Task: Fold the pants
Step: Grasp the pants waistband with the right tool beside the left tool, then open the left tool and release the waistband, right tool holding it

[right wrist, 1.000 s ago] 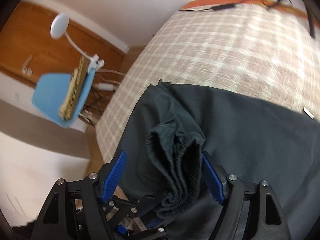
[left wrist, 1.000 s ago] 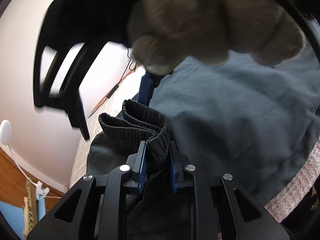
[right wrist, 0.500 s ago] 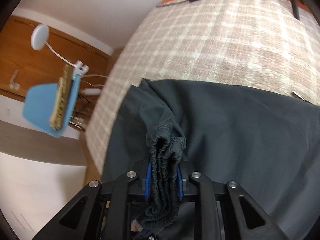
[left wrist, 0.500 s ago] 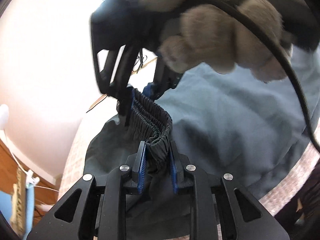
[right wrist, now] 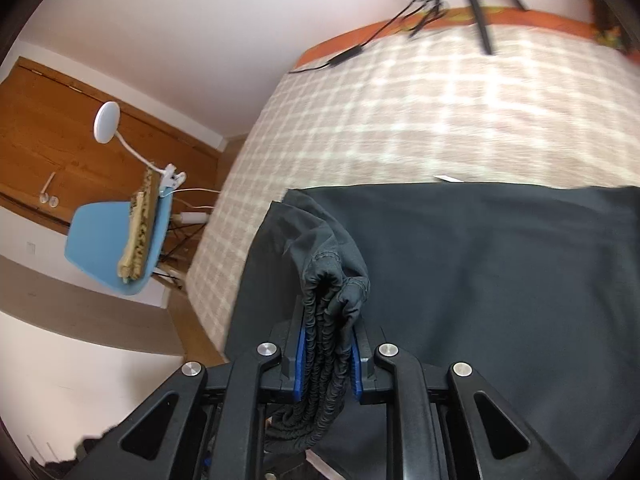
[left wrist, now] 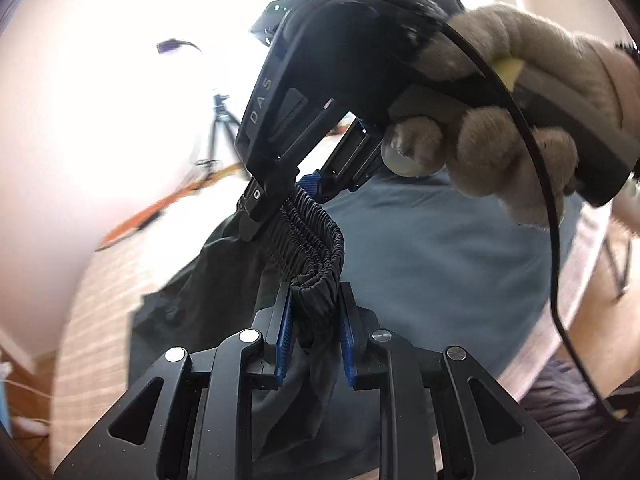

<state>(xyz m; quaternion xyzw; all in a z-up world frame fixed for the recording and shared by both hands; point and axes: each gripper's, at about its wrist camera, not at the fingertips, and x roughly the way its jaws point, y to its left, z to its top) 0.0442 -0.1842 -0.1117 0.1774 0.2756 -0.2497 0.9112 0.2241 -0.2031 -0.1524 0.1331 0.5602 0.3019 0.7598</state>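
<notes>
Dark grey pants (left wrist: pixel 432 264) lie spread on a plaid bedspread (right wrist: pixel 420 120). Their black elastic waistband (left wrist: pixel 312 240) is bunched and lifted. My left gripper (left wrist: pixel 314 300) is shut on one end of the waistband. My right gripper (right wrist: pixel 328 332) is shut on the other bunched part of the waistband (right wrist: pixel 328 344). In the left wrist view the right gripper (left wrist: pixel 288 196) shows just beyond, held by a gloved hand (left wrist: pixel 500 120), its fingers clamped on the same band. The pants' body (right wrist: pixel 480 280) stretches away over the bed.
A blue chair (right wrist: pixel 116 248) with a folded item stands left of the bed, with a white clip lamp (right wrist: pixel 106 122) by a wooden door. Cables (right wrist: pixel 360 48) and tripod legs (right wrist: pixel 476 4) lie at the bed's far orange edge. A tripod (left wrist: pixel 218 128) stands at the back.
My right gripper has closed on the bunched waistband; a second ago its fingers were open around it. Both grippers have lifted, drawing the waistband taut between them.
</notes>
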